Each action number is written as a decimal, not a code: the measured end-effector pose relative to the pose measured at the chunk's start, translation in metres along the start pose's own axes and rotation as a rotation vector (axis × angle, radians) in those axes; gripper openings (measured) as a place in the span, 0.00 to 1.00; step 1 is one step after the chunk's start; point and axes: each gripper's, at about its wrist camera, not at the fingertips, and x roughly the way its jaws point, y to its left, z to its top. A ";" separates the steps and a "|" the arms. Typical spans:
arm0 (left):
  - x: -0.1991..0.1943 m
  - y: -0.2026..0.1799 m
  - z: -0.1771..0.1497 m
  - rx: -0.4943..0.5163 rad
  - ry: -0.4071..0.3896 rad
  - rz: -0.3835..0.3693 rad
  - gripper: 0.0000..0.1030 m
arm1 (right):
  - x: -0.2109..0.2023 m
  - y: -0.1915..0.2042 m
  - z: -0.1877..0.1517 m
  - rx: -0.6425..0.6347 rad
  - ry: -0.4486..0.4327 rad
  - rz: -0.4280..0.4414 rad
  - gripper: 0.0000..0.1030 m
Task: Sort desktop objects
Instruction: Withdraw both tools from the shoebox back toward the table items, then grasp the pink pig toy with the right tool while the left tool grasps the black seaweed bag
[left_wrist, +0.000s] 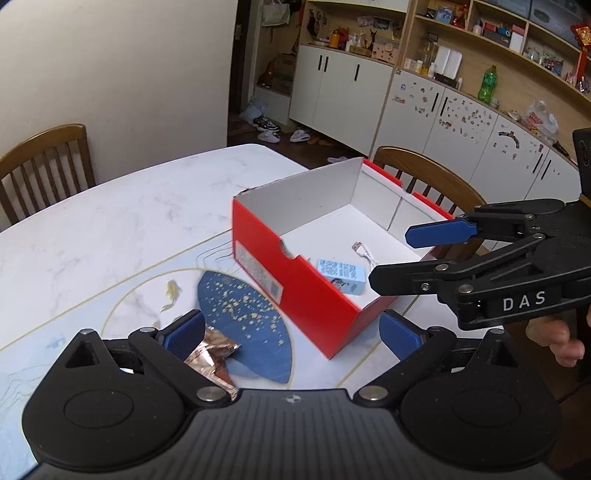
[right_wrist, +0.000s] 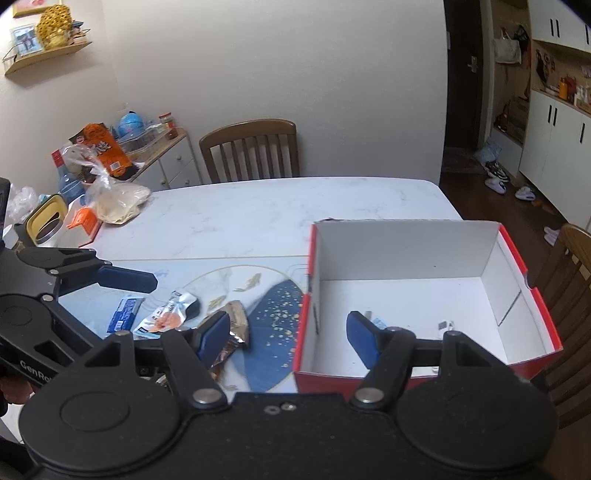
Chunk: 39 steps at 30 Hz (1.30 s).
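Just ahead of the left hand-held gripper (left_wrist: 291, 332), held wide and empty, a foil wrapper (left_wrist: 212, 354) is seen on the bench (left_wrist: 110, 229); the right hand-held gripper (right_wrist: 284, 338), equally wide, is poised over the red box (left_wrist: 295, 291). Thin foil could be missed.

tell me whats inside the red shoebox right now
Inside the red shoebox lie a light blue carton and a white USB cable end on the white floor. The near wall hides the floor strip just behind it.
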 end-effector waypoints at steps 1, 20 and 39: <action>-0.003 0.003 -0.003 -0.005 -0.005 0.003 0.98 | 0.000 0.003 0.000 -0.006 -0.002 0.000 0.68; -0.038 0.080 -0.062 -0.156 -0.011 0.227 0.98 | 0.014 0.062 -0.020 -0.058 0.014 0.016 0.68; -0.033 0.119 -0.112 -0.235 0.048 0.307 0.98 | 0.050 0.104 -0.050 -0.074 0.109 0.004 0.67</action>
